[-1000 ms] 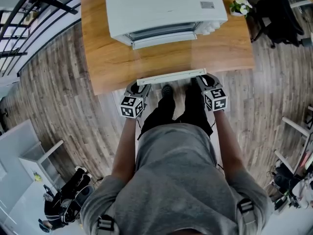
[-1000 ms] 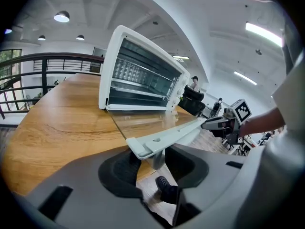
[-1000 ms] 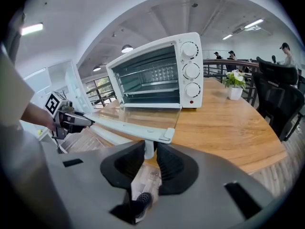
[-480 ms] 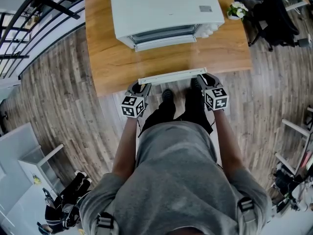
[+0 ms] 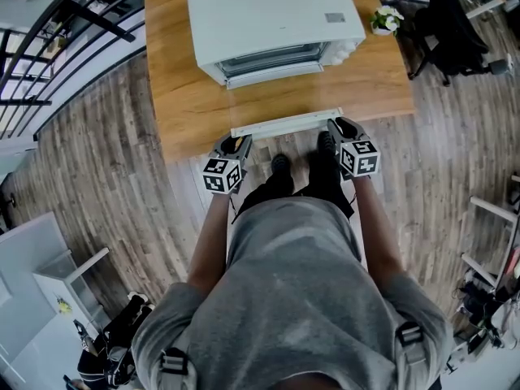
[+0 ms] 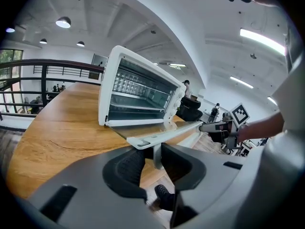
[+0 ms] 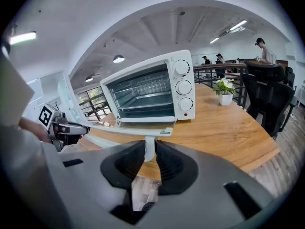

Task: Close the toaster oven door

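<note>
Right gripper (image 7: 150, 151) clamps the handle (image 7: 143, 129); left gripper (image 6: 156, 156), jaws just closing around it, shows slack. Toaster oven door (image 6: 143, 130) may twist or drop.

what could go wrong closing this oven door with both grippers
1. The left gripper has just been closing round a post of the door handle, yet a gap shows beside one pad. That end could slip free as the door swings up.
2. The right gripper pinches only a thin post, so uneven lifting may twist the door.
3. A hard push might slide the toaster oven on the table.
</note>
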Motion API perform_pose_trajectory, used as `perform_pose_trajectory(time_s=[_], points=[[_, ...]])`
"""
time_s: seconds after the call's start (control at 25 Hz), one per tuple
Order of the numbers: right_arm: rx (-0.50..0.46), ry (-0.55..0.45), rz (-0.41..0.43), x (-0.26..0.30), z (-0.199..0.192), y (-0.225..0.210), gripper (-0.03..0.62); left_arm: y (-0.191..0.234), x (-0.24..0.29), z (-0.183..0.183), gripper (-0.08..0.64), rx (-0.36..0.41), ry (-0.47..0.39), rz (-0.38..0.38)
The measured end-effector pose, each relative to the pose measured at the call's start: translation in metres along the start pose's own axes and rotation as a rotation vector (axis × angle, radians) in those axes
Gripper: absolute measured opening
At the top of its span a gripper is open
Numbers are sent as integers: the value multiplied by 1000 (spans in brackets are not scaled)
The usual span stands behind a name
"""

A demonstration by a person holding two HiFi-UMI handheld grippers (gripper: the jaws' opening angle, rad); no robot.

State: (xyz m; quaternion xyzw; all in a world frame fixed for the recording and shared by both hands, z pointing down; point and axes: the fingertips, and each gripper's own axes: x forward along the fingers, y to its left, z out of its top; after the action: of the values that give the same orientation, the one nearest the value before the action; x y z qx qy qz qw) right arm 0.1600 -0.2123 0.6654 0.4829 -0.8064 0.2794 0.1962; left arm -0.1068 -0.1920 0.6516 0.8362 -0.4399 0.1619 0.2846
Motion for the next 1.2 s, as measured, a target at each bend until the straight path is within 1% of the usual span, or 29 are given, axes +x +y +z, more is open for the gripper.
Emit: perform_pose_trajectory(time_s=[0.2, 0.4, 0.68, 0.84, 0.92, 1.08, 1.2], points=[[-3, -17, -6, -4, 11, 3, 83, -1, -7, 11, 115, -24, -24, 12], [0, -42, -16, -8, 25, 4, 84, -1, -9, 26, 117, -44, -62, -3], [32, -56, -16, -9, 32, 4, 84, -1, -11, 32, 118, -55, -56, -2], [59, -79, 11, -11, 43, 4, 87, 0, -13, 44, 118, -100, -88, 13], [57, -88, 9, -11, 51, 3, 86, 1, -12, 51, 118, -121, -110, 16], [68, -110, -11, -10, 68, 4, 87, 5, -12, 67, 118, -172, -146, -5], [85, -122, 5, -9, 80, 3, 88, 8, -13, 79, 120, -206, -182, -21]])
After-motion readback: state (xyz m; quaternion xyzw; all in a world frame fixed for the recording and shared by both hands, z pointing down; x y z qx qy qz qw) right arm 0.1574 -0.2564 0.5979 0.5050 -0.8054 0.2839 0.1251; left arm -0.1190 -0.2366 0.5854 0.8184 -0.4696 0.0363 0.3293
